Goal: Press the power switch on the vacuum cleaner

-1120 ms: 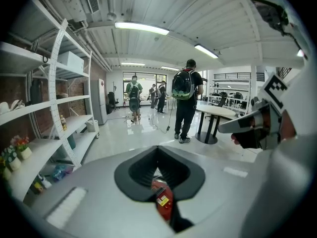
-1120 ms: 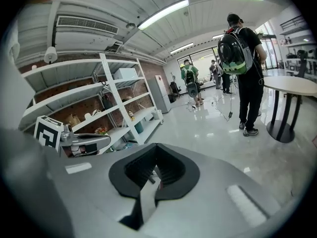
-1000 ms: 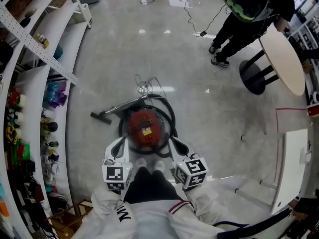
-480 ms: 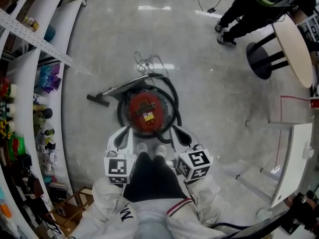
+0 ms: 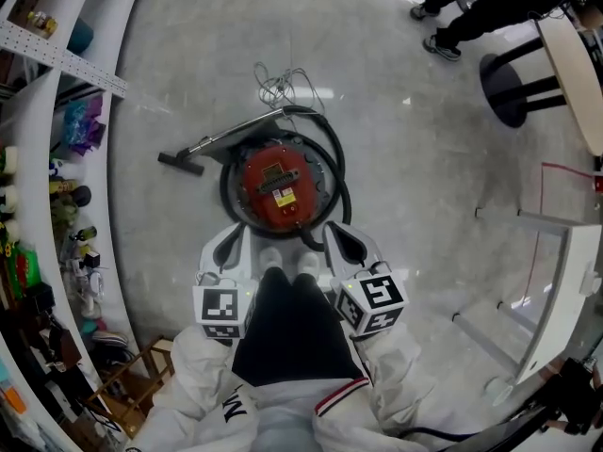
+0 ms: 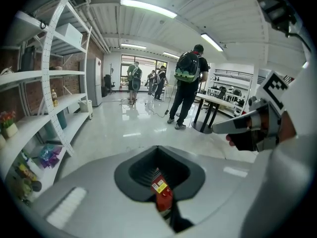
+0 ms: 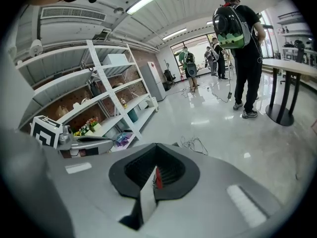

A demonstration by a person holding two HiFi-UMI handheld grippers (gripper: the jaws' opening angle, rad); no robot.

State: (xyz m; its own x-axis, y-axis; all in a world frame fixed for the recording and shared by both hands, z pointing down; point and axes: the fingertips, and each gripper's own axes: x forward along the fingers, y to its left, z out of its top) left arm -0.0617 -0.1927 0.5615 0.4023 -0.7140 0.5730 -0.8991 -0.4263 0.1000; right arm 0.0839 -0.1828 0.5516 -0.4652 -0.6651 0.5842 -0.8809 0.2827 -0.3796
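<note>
The red round vacuum cleaner (image 5: pixel 281 185) stands on the floor just ahead of the person's feet, with a yellow label on its lid. Its black hose (image 5: pixel 335 172) loops around it, and the wand and nozzle (image 5: pixel 181 162) lie to its left. Both grippers hang close to the body, short of the vacuum and not touching it. My left gripper (image 5: pixel 229 246) and my right gripper (image 5: pixel 341 241) both have their jaws together and hold nothing. A sliver of the red vacuum (image 6: pixel 162 196) shows through the left gripper's jaw window. Which part is the switch cannot be told.
White shelves (image 5: pixel 52 149) with small items run along the left. A tangled cord (image 5: pixel 278 85) lies beyond the vacuum. A standing person's shoes (image 5: pixel 441 45) and a round table's black base (image 5: pixel 513 97) are at top right. A white frame (image 5: pixel 561 290) stands at right, a wooden crate (image 5: pixel 132 389) at lower left.
The head view has shifted, so the vacuum now sits higher and slightly larger in the picture. Both grippers keep the same pose near the body, jaws still together.
</note>
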